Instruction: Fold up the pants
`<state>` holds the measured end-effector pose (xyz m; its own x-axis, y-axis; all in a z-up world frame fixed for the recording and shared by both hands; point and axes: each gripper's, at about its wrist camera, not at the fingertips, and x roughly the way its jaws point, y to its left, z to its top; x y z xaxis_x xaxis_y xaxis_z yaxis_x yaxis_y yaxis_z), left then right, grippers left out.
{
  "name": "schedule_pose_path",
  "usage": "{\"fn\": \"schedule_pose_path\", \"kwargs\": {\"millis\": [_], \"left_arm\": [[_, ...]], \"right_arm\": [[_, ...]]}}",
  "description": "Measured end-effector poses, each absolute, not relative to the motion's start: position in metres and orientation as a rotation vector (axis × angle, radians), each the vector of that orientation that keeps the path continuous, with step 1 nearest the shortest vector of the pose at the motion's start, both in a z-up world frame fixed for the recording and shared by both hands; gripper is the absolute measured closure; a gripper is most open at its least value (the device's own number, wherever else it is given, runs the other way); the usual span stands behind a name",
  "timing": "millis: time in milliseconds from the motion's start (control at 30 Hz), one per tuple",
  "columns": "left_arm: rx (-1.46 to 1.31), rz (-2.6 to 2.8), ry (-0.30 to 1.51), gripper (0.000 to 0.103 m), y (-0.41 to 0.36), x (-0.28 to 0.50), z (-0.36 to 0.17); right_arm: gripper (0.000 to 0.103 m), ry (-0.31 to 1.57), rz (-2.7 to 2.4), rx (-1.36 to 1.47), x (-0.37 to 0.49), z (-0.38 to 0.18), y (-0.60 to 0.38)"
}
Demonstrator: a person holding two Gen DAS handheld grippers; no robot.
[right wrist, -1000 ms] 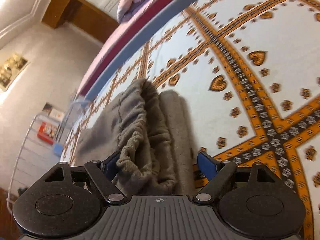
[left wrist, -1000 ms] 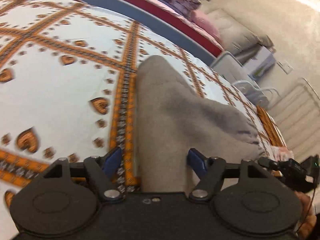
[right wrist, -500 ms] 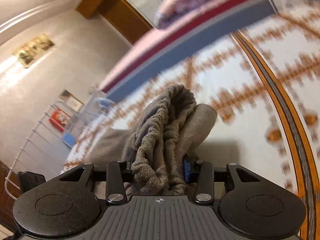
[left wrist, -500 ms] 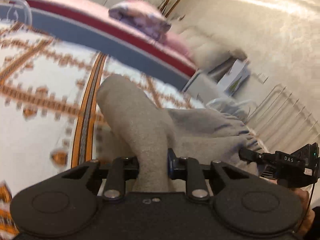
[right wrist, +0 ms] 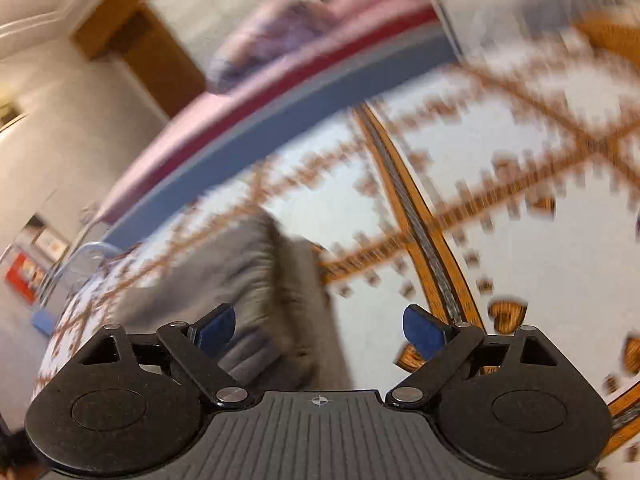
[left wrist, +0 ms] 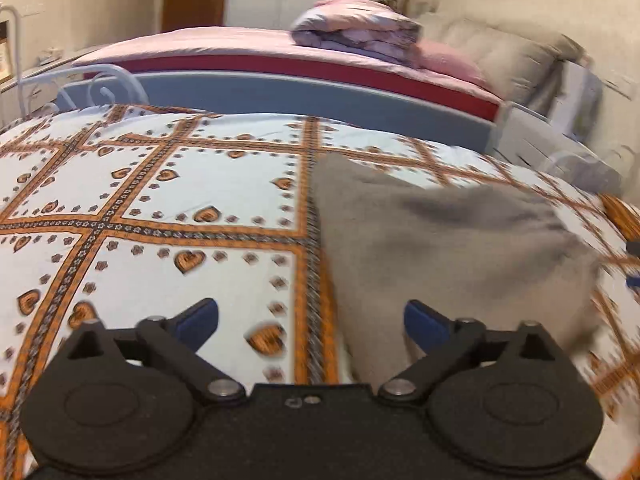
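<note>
Grey pants point(left wrist: 448, 248) lie folded on patterned bedspread point(left wrist: 168, 200), both tongs wide.

L gripper point(left wrist: 310, 320) has just been opening; blue pads far apart, nothing pinched, pants under its right-hand pad & bare cover btwn them. R gripper point(right wrist: 318, 326) likewise has just been opening, empty, w/ gathered edge of pants point(right wrist: 240, 280) below its left-hand pad. R view heavily blurred. Behind bedspread: second bed w/ pink sheet point(left wrist: 256, 46), bundled quilt point(left wrist: 356, 28) on top.
</note>
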<state>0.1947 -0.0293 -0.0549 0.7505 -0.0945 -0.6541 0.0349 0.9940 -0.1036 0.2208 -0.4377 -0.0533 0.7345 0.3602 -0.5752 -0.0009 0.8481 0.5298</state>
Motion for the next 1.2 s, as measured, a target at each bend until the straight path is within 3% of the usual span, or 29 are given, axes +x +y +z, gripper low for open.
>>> {"fn": "schedule_pose_path", "kwargs": {"millis": [33,367,667,1200], "left_arm": [[-0.066,-0.079,0.701,0.006,-0.033,0.184,-0.047],[-0.061,-0.09,0.657,0.006,-0.07,0.048,-0.025],[0.022,-0.085,0.562,0.006,-0.095,-0.037,-0.021],[0.06,-0.087,0.524,0.006,-0.124,-0.071,-0.035]], "right_arm": [[0.0,0.703,0.217,0.493,0.209,-0.042,-0.433],[0.0,0.641,0.239,0.099,0.06,-0.002,-0.37],[0.0,0.538,0.251,0.08,-0.051,-0.003,-0.344],[0.0,0.461,0.258,0.03,-0.086,-0.014,-0.342]]}}
